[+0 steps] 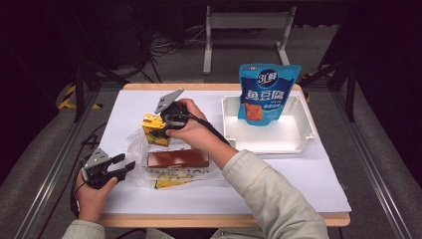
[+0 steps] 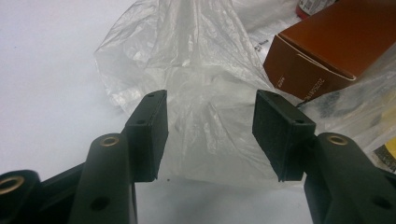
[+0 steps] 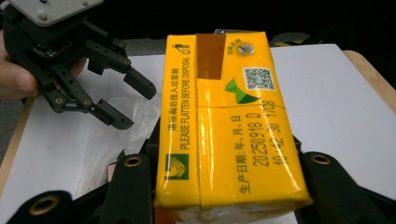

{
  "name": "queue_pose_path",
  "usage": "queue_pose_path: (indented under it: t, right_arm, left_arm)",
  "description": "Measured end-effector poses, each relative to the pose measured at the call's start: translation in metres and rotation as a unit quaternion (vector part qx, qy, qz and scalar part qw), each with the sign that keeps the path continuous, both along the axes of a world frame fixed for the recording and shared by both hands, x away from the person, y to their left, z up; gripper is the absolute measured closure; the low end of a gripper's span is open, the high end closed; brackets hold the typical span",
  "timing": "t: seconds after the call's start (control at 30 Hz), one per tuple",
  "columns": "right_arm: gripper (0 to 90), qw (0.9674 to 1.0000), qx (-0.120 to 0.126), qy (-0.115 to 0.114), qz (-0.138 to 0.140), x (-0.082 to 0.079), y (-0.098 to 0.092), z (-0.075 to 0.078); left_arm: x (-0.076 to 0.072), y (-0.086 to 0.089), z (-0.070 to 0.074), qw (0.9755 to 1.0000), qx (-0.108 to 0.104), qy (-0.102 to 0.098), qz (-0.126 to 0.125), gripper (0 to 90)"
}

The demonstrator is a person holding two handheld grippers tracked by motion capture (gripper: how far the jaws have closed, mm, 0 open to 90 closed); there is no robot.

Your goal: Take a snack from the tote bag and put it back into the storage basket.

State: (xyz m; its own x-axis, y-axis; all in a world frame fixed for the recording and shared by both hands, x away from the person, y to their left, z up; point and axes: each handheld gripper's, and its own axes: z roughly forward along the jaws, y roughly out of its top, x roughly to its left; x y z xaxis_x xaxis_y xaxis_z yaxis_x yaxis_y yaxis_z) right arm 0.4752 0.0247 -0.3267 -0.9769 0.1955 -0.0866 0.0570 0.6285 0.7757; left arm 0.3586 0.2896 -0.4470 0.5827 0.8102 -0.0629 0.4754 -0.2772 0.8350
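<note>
My right gripper [image 1: 158, 130] is shut on a yellow drink carton [image 1: 153, 128] and holds it upright above the table, left of centre. In the right gripper view the carton [image 3: 224, 121] sits between the two black jaws of that gripper [image 3: 224, 186], its printed side facing the camera. My left gripper [image 1: 127, 164] rests near the front left edge, open, with nothing between its pads. In its own view the left gripper [image 2: 210, 135] points at a crumpled clear plastic bag [image 2: 205, 70]. It also shows farther off as the left gripper [image 3: 135, 105].
A brown box [image 1: 177, 158] lies on the plastic bag [image 1: 134, 149], with a yellow packet [image 1: 169, 181] in front of it. A white tray [image 1: 268, 147] at the right holds an upright blue pouch [image 1: 267, 94]. The brown box [image 2: 327, 51] lies beyond the left jaws.
</note>
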Motion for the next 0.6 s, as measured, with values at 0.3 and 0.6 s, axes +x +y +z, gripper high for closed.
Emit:
queue_pose_path:
  t: [0.3, 0.6]
  right_arm:
    - [55.6, 0.9998, 0.017, -0.012, 0.000, -0.004, -0.018, 0.021]
    - [55.5, 0.9993, 0.031, -0.019, -0.010, -0.007, -0.042, 0.038]
  left_arm:
    - [0.005, -0.002, 0.001, 1.0000, -0.002, -0.006, -0.002, 46.0]
    - [0.009, -0.005, 0.002, 0.9999, -0.011, -0.010, 0.004, 45.3]
